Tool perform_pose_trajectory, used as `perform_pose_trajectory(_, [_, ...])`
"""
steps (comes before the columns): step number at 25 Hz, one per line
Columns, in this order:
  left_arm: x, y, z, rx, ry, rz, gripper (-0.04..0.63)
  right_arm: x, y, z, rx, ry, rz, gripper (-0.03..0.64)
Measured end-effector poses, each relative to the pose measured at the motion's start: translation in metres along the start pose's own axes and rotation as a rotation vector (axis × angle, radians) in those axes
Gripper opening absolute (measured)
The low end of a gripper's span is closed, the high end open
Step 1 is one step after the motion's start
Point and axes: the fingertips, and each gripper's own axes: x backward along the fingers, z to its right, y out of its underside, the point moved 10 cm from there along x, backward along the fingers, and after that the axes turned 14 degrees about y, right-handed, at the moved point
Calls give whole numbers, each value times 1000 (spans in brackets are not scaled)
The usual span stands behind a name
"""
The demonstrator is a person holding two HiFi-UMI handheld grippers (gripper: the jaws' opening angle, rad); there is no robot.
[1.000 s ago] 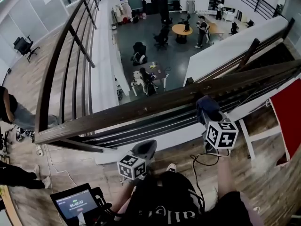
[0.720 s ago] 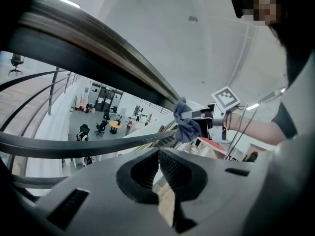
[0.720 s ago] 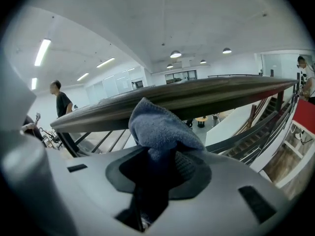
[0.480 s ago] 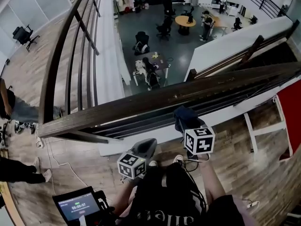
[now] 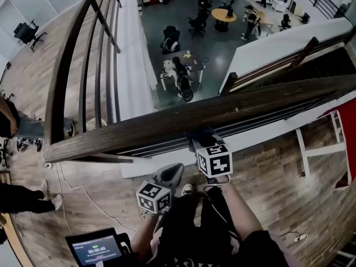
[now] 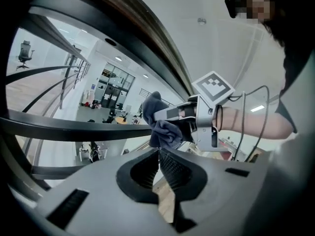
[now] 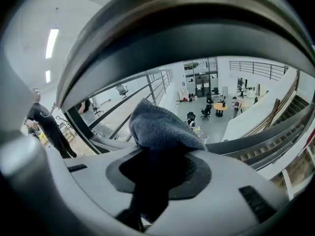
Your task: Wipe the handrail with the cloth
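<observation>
One cloth at the handrail, wipe in hand

One blue-grey cloth (image 7: 162, 127) sits in my right gripper (image 7: 158, 167). Its jaws pinch the bunched lower part, and the free fold pokes up at the near edge of the handrail (image 5: 139, 129), apparently touching. I judge this to be the wiping stroke itself, about mid-rail. The next move calls for sliding along the wood with steady pressure, following its line so the cloth doesn't slip off the edge. My left gripper (image 6: 158, 154) hangs lower, near my body, jaws pressed together on nothing and out of the path. The handrail runs bare both ways and meets a second rail (image 5: 72, 54) at a corner on the left. Beyond it is an open drop to the lower floor (image 5: 167, 15), so the pinch must hold.
</observation>
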Motion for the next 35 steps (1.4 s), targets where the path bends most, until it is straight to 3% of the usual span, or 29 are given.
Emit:
perform_pose_trajectory(8, [18, 15, -10, 55, -43, 17, 0, -41, 0, -23, 101, -1, -66, 109])
perform_pose_trajectory(17, [0, 12, -4, 89, -38, 28, 0, -46, -9, -1, 88, -14, -64, 109])
perform_pose_trajectory(24, [-27, -11, 8, 91, -30, 6, 0, -36, -28, 57, 49, 29, -52, 109])
perform_pose_trajectory(35, [-149, 2, 42, 68, -15, -33, 0, -32, -1, 229, -9, 98, -19, 109])
